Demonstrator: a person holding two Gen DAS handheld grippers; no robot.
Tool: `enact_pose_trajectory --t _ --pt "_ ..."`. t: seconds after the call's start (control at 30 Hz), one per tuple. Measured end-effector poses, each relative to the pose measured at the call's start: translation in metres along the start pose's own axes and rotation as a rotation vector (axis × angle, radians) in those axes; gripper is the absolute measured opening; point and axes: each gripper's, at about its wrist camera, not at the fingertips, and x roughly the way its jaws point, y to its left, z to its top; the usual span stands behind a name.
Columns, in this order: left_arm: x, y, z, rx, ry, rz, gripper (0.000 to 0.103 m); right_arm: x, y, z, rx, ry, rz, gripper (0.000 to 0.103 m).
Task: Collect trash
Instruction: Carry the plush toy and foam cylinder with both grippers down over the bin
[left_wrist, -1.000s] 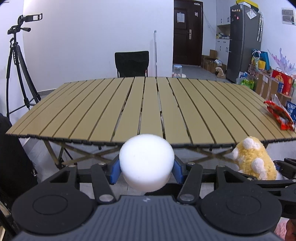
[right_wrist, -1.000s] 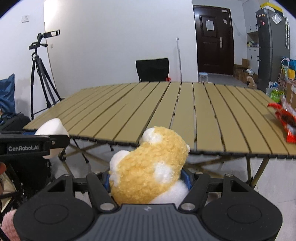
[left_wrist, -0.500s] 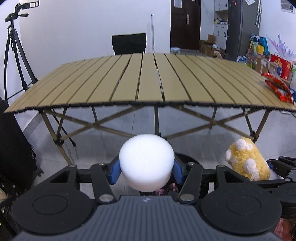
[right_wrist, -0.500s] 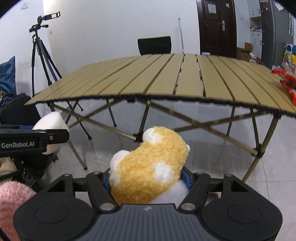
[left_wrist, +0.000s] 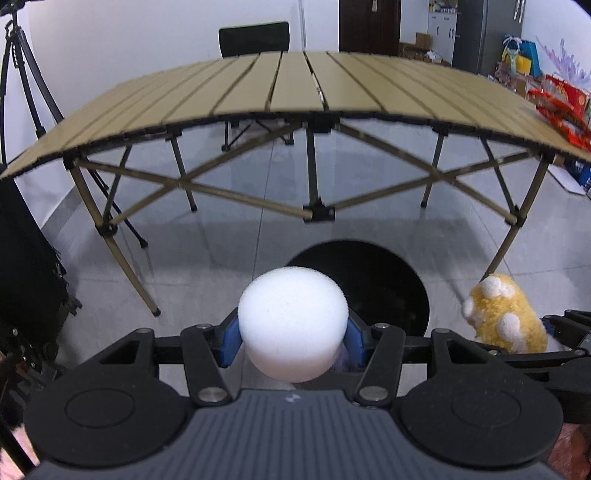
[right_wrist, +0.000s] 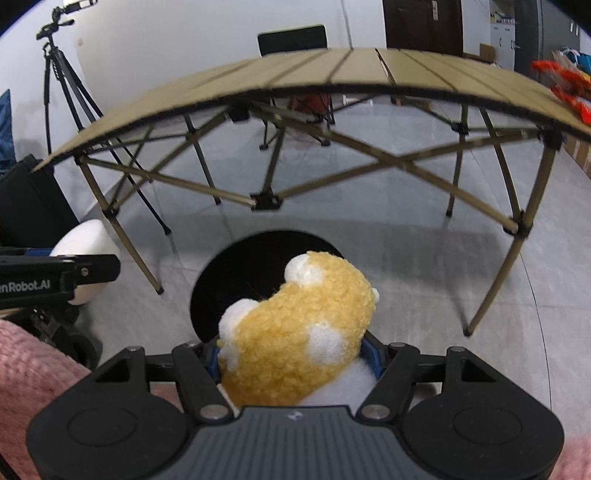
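Both grippers are hanging low before the table's (left_wrist: 295, 85) near edge: the left gripper (left_wrist: 292, 334) pinching a white foam ball (left_wrist: 292, 321), the right gripper (right_wrist: 293, 360) clamping a yellow plush toy (right_wrist: 295, 332), the black bin (left_wrist: 384, 284) opening just ahead, below both.

**What can't be made out**

Left tongs (left_wrist: 292, 338): blue pads mostly hidden behind white foam ball (left_wrist: 292, 323). Ball also covers near rim of black bin (left_wrist: 388, 280); bin contents too dark to tell. Right tongs (right_wrist: 291, 360): pads nearly buried under yellow plush toy (right_wrist: 295, 339). Red wrapper (left_wrist: 561, 114) on counter (left_wrist: 295, 85) cut by frame edge, blurred. Tripod (right_wrist: 62, 70) top partly cropped.
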Motion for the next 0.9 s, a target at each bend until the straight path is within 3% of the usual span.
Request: enact_pose_trajectory --t 0.5,0.9 --pt "0.058 0.003 -0.028 0.0 0.146 0.018 0.056 0.033 -0.032 -0.025 0.031 0.09 -0.097 0.066" --pt "0.084 0.01 -0.021 -0.037 0.232 0.047 0.056 0.063 -0.048 -0.02 0.067 0.121 -0.123 0.066"
